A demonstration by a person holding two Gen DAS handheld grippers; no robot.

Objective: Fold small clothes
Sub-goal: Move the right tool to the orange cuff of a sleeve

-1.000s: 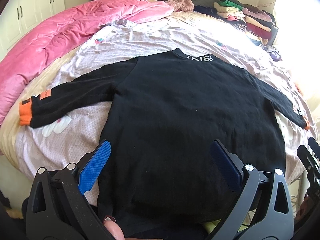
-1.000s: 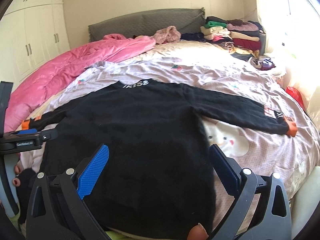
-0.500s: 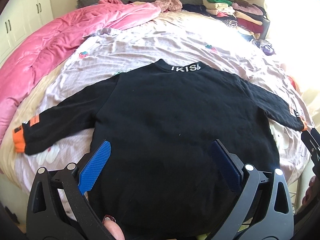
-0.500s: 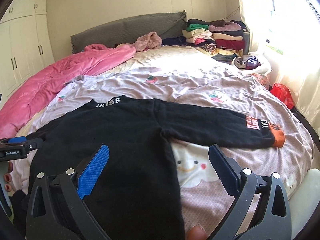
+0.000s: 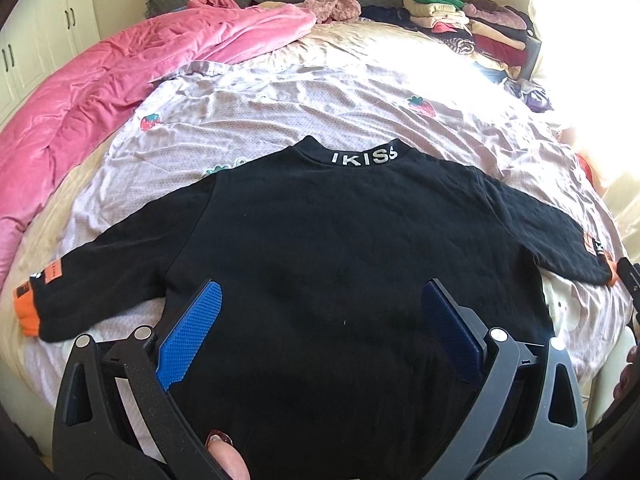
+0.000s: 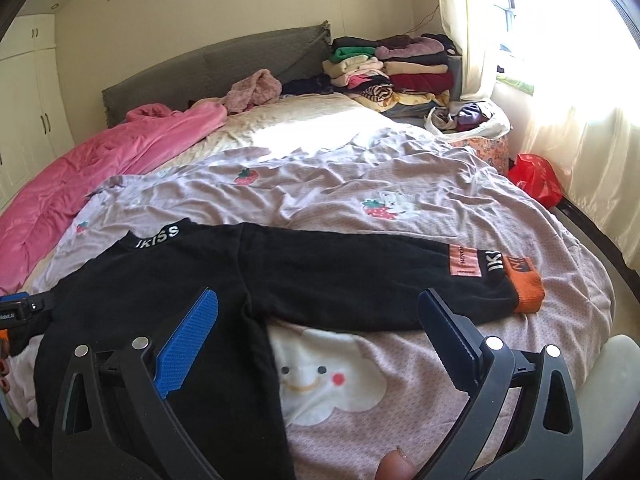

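Observation:
A small black sweater (image 5: pixel 320 248) lies flat on the bed, back up, collar lettered IKISS at the far side, both sleeves spread out with orange cuffs. My left gripper (image 5: pixel 320 332) is open and empty above the sweater's lower body. My right gripper (image 6: pixel 320 338) is open and empty above the sweater's right side (image 6: pixel 168 304), near the armpit. The right sleeve (image 6: pixel 380 276) runs out to its orange cuff (image 6: pixel 528 290). The left gripper's tip shows at the left edge of the right wrist view (image 6: pixel 22 308).
A pink quilt (image 5: pixel 100 92) lies along the bed's left side. A stack of folded clothes (image 6: pixel 392 76) stands at the head of the bed on the right. A red bag (image 6: pixel 536 178) sits by the curtain. The lilac strawberry sheet (image 6: pixel 360 184) covers the bed.
Both grippers have pulled back and swung right. The right wrist view now centres on the right sleeve and sheet. The sweater has not moved.

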